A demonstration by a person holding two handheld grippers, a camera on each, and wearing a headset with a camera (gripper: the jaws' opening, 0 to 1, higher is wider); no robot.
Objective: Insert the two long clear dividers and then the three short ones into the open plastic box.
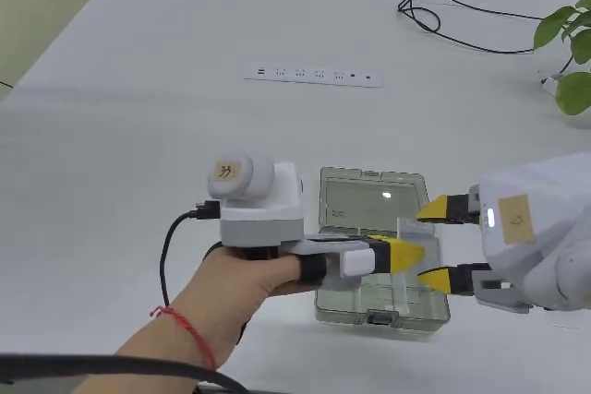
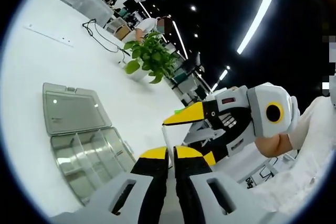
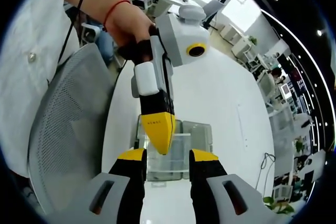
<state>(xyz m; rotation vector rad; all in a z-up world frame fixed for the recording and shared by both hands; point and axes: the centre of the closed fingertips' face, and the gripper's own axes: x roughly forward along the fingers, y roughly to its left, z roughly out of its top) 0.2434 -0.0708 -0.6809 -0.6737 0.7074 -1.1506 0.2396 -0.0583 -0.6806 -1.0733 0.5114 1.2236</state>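
Note:
The open clear plastic box lies on the white table, its lid folded back flat. Its tray has clear dividers standing in it. My left gripper, held by a bare hand, reaches over the box from the left. It is shut on a small clear divider that stands up from its yellow tips. My right gripper faces it from the right, open, one yellow finger on each side of the divider and of the left gripper's tip.
A white power strip lies further back on the table. A black cable and a green plant are at the far right. A grey mesh chair stands by the table's near edge. A black cord hangs from the left gripper.

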